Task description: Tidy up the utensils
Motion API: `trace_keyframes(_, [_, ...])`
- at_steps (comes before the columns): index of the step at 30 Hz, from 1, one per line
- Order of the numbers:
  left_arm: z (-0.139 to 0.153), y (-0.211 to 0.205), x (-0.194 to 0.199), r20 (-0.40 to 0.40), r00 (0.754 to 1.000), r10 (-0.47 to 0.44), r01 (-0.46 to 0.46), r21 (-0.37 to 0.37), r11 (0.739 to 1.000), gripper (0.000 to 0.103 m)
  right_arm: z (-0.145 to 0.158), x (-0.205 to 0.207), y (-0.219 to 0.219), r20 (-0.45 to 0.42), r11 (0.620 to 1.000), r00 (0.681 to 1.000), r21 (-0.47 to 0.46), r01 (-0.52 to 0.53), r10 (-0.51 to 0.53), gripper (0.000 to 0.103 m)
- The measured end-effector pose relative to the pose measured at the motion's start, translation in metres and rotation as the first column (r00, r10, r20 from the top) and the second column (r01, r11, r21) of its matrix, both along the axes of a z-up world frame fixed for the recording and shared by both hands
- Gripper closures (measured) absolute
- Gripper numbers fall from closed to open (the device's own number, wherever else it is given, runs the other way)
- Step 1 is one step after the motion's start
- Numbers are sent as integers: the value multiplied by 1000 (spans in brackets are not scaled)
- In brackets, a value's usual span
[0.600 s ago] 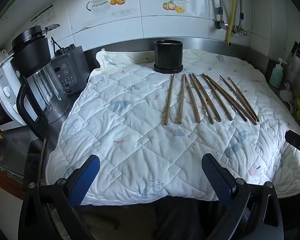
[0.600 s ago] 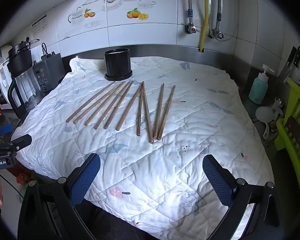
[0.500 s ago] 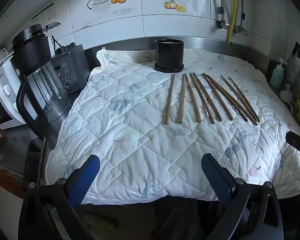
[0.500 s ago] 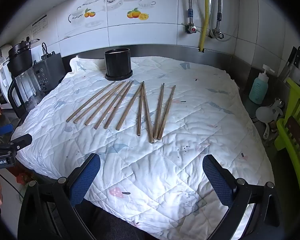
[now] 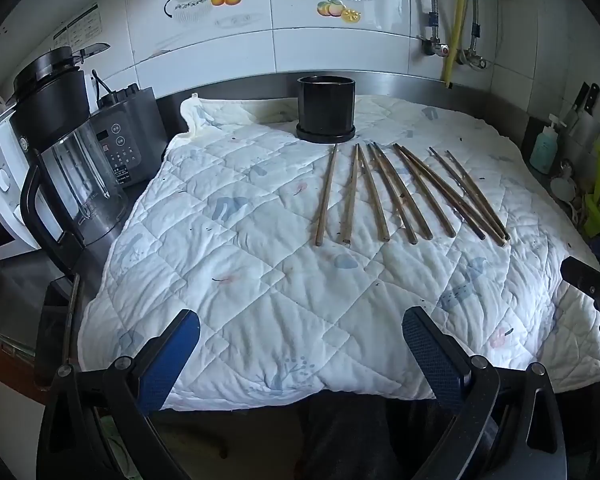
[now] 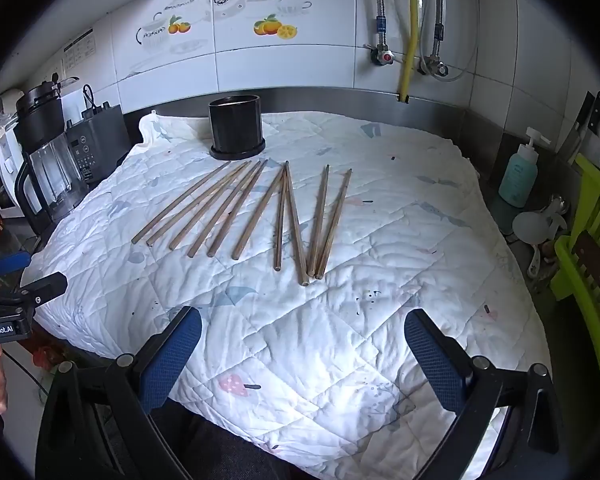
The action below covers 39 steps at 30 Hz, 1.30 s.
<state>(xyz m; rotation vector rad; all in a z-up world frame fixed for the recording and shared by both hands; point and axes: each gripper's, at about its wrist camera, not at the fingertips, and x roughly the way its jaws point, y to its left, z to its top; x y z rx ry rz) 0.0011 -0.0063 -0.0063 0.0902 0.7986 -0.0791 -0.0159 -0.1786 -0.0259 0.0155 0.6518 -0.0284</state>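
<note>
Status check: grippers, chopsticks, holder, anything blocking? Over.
Left gripper open, empty; right gripper open, empty. Chopsticks all flat on quilt, none in black holder. Nothing in the way.

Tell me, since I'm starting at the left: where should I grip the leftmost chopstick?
Grip the leftmost chopstick near its close end, from above, jaws across its width. It lies flat on the quilt, apart from its neighbor, far tip toward the black holder.

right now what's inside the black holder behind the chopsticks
Only a pale strip of inner wall shows just under the rim of the black holder. Its dark side hides the bottom. The wooden chopsticks all lie outside on the quilted cloth.
</note>
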Motion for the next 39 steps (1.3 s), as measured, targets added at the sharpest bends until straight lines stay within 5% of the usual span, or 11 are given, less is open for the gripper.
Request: trace_keyframes(39, [-7,2,8,-27,999,18,-19,-6,1000,0,-3,3,-3,-7,1000,1000,15,6,-6,0])
